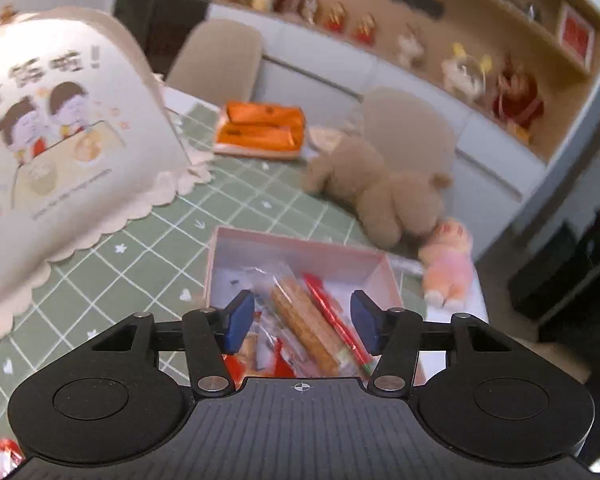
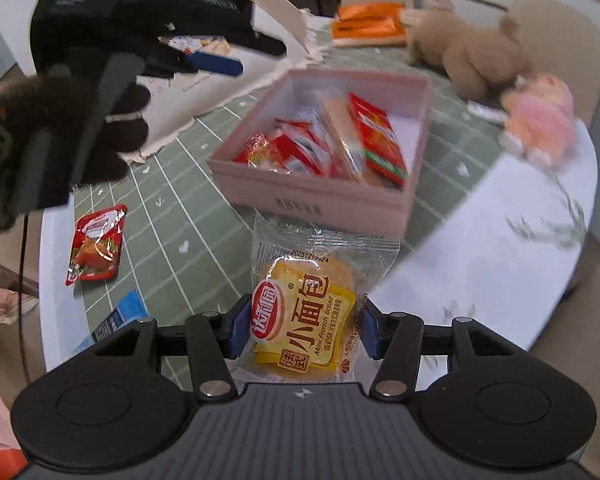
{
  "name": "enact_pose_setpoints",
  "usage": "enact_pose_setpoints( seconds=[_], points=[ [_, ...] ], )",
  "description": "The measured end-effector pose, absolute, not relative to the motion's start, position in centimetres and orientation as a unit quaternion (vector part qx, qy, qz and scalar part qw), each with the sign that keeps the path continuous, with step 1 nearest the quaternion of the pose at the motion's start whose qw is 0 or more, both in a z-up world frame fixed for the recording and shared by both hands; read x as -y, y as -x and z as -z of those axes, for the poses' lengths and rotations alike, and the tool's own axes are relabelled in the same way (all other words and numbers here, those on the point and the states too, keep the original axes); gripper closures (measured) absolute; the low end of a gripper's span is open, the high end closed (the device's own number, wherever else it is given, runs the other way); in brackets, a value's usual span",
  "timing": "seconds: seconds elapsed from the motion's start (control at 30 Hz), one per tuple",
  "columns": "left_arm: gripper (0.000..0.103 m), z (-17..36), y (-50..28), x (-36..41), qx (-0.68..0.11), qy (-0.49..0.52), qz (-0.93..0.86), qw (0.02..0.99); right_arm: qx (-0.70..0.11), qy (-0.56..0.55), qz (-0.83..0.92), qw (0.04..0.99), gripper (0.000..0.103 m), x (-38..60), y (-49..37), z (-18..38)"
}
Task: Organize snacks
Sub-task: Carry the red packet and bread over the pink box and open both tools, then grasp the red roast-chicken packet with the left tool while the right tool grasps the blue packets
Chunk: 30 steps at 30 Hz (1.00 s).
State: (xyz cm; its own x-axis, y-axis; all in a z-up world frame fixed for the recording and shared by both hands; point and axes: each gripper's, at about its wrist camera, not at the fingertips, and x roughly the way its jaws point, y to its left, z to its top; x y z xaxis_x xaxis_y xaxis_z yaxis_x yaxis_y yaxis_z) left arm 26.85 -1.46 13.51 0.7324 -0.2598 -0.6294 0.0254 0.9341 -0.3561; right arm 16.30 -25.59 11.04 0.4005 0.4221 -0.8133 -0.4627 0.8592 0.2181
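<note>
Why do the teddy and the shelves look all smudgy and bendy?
Left wrist view: teddy and shelves are motion-blurred, and the fisheye lens bends the shelves. Right wrist view: bread packet is sharp, left tool and pink plush blurred.

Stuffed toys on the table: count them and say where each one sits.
2. The brown plush bear lies beyond the pink box; the small pink plush lies right beside it, near the table edge. Others may be hidden.

Even indoor light, fisheye-bent edges, motion blur throughout.
</note>
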Motion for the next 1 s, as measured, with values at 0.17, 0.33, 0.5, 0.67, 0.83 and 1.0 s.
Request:
enact_pose_setpoints(
  seconds=[0.17, 0.33, 0.5, 0.67, 0.83, 1.0],
  points=[
    [0.044, -11.2, -19.7, -1.6, -0.364, 0.242, 0.067, 0.897, -0.462, 0.029, -0.273, 0.843, 0.05, 25.5, -16.0, -11.9],
    [0.045, -7.6, -9.3, -3.3, -0.397, 0.244, 0.03, 0.884, -0.377, 0.036, -0.264, 0.887, 0.05, 26.2, -17.9, -16.9],
    [0.045, -5.4, -5.8, -5.7, -0.408, 0.296, -0.042, 0.863, -0.321, 0.025, -0.272, 0.907, 0.007, 23.2, -24.8, -20.4],
    [0.045, -5.7, -2.9, -8.6, -0.401, 0.276, -0.097, 0.868, -0.346, 0.028, -0.274, 0.897, 0.007, 21.4, -25.8, -18.8],
    [0.045, -4.2, -0.8, -11.7, -0.404, 0.307, -0.14, 0.85, -0.405, 0.064, -0.318, 0.855, 0.007, 18.4, -20.5, -14.1],
    [0.045, -5.2, -0.9, -13.0, -0.399, 0.302, -0.151, 0.852, -0.485, 0.084, -0.376, 0.785, 0.007, 13.1, -13.4, -8.9]
  ],
)
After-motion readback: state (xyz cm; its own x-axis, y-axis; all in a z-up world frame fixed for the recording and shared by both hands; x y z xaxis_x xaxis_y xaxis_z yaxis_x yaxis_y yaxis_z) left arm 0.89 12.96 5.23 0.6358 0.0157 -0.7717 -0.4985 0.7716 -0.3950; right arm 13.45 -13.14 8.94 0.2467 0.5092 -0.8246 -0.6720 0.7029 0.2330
